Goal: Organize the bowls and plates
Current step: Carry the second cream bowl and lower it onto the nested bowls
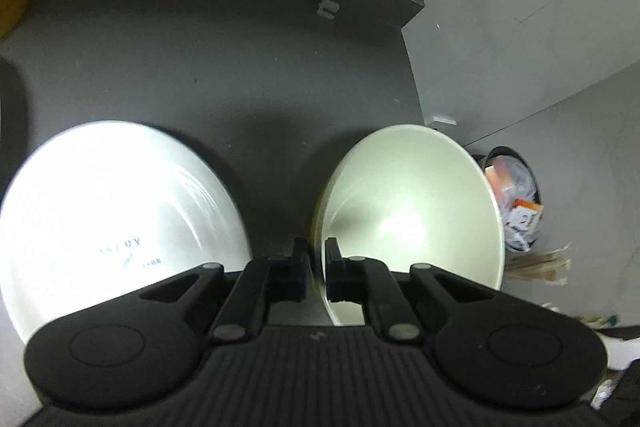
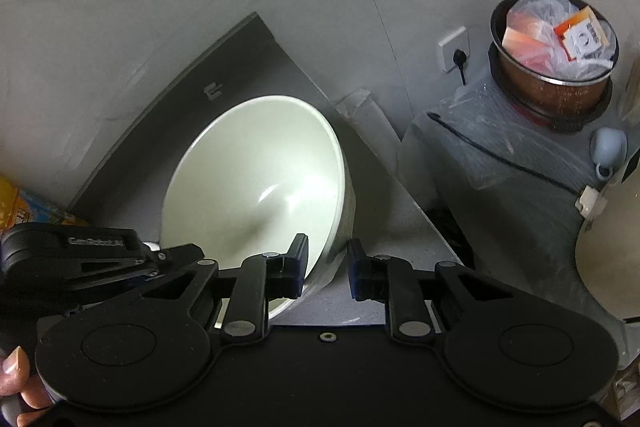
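Note:
A pale green bowl (image 1: 412, 215) is held tilted above the dark grey table (image 1: 200, 59). My left gripper (image 1: 316, 273) is shut on its rim, one finger inside and one outside. A white plate (image 1: 112, 211) with faint printed lettering lies on the table to the left of the bowl. In the right wrist view the same bowl (image 2: 256, 183) fills the centre. My right gripper (image 2: 328, 269) is open, its jaws on either side of the bowl's near rim without pinching it. The left gripper's body (image 2: 80, 251) shows at the left.
The table's right edge (image 1: 412, 83) drops off to the floor. A bin full of rubbish (image 2: 556, 43) stands on a plastic-wrapped grey object (image 2: 500, 163) to the right. A wall socket (image 2: 454, 49) is behind. An orange package (image 2: 20, 207) lies far left.

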Available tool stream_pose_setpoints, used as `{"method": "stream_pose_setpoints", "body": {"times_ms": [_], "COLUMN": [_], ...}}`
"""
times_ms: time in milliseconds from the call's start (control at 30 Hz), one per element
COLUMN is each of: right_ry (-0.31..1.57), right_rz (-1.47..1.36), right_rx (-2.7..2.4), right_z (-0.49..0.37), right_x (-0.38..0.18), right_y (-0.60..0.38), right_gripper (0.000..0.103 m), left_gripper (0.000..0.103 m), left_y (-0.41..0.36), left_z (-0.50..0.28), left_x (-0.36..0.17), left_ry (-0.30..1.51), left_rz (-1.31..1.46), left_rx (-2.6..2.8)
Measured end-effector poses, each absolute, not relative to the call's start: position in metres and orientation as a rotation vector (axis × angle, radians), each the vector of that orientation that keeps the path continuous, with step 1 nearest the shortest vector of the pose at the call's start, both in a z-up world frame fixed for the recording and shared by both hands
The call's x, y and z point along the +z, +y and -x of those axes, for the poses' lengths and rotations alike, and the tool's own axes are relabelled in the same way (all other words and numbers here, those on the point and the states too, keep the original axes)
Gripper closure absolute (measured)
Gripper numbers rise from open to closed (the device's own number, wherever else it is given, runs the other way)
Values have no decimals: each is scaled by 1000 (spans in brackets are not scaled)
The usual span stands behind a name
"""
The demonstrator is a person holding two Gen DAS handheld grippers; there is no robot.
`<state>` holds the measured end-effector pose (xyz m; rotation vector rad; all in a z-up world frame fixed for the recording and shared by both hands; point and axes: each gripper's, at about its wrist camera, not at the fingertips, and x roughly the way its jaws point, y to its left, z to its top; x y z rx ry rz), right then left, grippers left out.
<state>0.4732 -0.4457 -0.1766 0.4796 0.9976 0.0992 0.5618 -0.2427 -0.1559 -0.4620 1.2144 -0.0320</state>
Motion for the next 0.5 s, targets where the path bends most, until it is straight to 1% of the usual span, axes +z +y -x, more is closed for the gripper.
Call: {"method": "stream_pose_setpoints", "body": {"times_ms": [100,500], "right_ry": [976,918], "right_rz": [-472,-472], "right_rx": [106,124], "right_z": [-468,-432], "right_x": [-168,-128], "right_y": [-445,-425], "right_gripper": [83,83], "left_gripper": [96,96], "left_y": [-241,-222], "left_z": [-555,-525], "left_x": [-153,-105], "left_ry": [1214,1150], "left_rz": [465,415], "left_rx": [-31,-64]}}
